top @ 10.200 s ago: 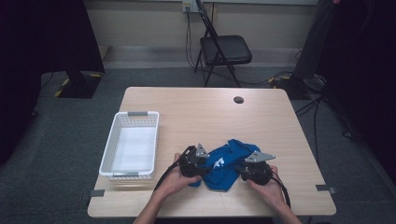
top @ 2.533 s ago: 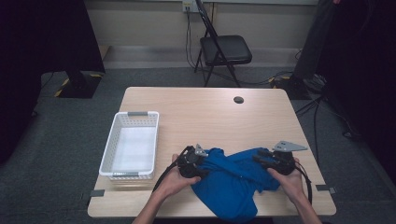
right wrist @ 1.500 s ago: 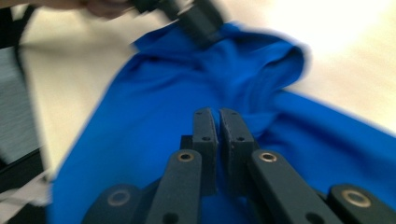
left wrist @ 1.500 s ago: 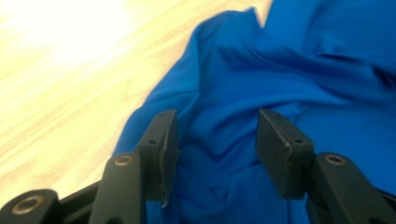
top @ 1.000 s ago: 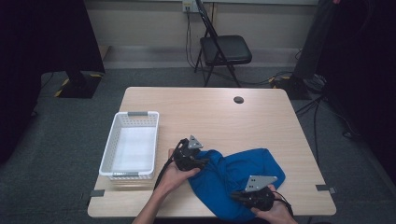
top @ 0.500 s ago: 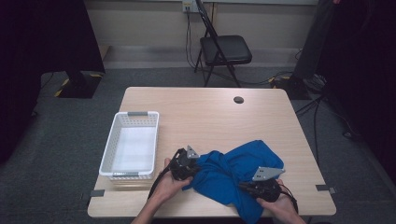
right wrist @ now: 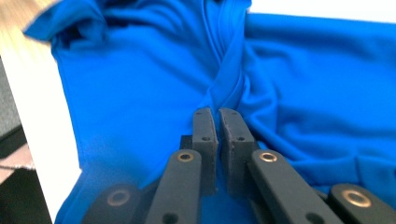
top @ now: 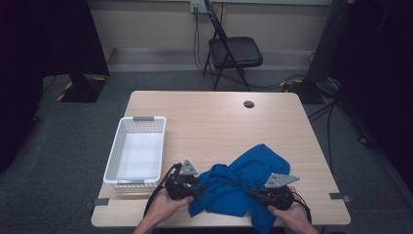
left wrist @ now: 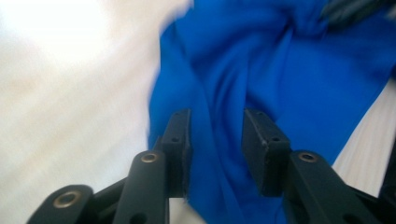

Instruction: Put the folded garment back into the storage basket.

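Observation:
A crumpled blue cloth (top: 238,183) lies near the table's front edge, and one corner hangs over that edge. My left gripper (top: 197,187) is at the cloth's left end. In the left gripper view its jaws (left wrist: 217,116) stand apart over a fold of the cloth (left wrist: 289,70); they have just been opening, and the pads do not press on it. My right gripper (top: 255,194) is at the cloth's right front. In the right gripper view it (right wrist: 215,112) is shut on a twisted ridge of the cloth (right wrist: 140,60).
A white plastic basket (top: 144,118) stands empty on the table's left side, close to my left hand. A small black disc (top: 249,104) lies near the far edge of the wooden table (top: 219,122). Behind the table stands a black folding chair (top: 234,51).
My left gripper has slid toward the table's near edge and a little left. The cloth has bunched up between the two grippers. The right gripper has hardly moved.

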The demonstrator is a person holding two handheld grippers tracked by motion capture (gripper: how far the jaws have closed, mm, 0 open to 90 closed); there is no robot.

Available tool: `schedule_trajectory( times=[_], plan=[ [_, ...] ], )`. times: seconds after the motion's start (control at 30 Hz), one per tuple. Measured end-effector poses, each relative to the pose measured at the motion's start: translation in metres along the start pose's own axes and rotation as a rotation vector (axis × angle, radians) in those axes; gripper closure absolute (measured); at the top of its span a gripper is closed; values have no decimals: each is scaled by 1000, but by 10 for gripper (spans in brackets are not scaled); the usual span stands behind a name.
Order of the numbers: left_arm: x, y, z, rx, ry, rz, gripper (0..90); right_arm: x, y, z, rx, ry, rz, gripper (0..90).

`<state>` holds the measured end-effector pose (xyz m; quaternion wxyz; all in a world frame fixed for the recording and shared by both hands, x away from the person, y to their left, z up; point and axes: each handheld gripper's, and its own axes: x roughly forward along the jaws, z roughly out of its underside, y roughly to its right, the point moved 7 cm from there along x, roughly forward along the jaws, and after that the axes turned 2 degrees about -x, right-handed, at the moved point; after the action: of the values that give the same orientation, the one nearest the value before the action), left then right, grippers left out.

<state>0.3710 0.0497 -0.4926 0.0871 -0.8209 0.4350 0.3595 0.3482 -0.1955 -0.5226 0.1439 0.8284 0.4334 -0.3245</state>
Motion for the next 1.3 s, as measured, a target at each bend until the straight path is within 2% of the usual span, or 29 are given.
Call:
schedule_trajectory(
  times=[0.07, 0.13, 0.23, 0.27, 0.3, 0.33, 0.4, 0.47, 0.57, 0.7, 0.8, 0.83, 0.93, 1.03, 1.07, 1.1, 1.23, 1.3],
  plan=[
    [0, -7, -12, -8, 36, -19, 614, -4, 3, -4, 11, 31, 12, 856],
    [3, -12, -22, -5, 64, -22, 607, -8, 7, -8, 18, 60, 27, 857],
    [16, -20, -30, -16, 79, -36, 585, -13, 17, -13, 37, 97, 46, 857],
    [22, -23, -32, -30, 85, -43, 584, -13, 19, -14, 39, 100, 52, 857],
    [27, -26, -33, -53, 80, -64, 584, -13, 22, -13, 48, 100, 62, 857],
    [35, -29, -36, -67, 83, -62, 585, -13, 24, -13, 52, 97, 68, 857],
    [48, -30, -39, -59, 67, -45, 581, -11, 30, -9, 64, 79, 86, 858],
    [58, -29, -43, -52, 73, -18, 551, -10, 32, -6, 68, 71, 91, 857],
    [68, -30, -43, -40, 41, -40, 533, -8, 33, -4, 69, 53, 95, 857],
    [80, -37, -35, -50, 2, -42, 511, -5, 35, 1, 71, 24, 102, 857],
    [84, -37, -32, -54, 3, -37, 511, -4, 36, 3, 68, 10, 107, 856],
    [87, -37, -31, -51, 8, -35, 511, -3, 36, 4, 70, 6, 107, 856],
    [91, -32, -33, -4, 11, -52, 510, -1, 37, 6, 72, -6, 107, 855],
    [93, -26, -32, 69, 12, -77, 555, -1, 36, 6, 70, -8, 107, 854],
    [93, -22, -32, 83, 14, -65, 578, -1, 36, 6, 71, -8, 107, 854],
    [93, -20, -31, 97, 12, -55, 644, -1, 37, 6, 72, -10, 106, 854],
    [92, -15, -30, 104, 12, -27, 779, -1, 37, 6, 76, -11, 104, 853],
    [92, -12, -29, 117, 18, -34, 842, -1, 37, 7, 81, -13, 99, 853]
  ],
)
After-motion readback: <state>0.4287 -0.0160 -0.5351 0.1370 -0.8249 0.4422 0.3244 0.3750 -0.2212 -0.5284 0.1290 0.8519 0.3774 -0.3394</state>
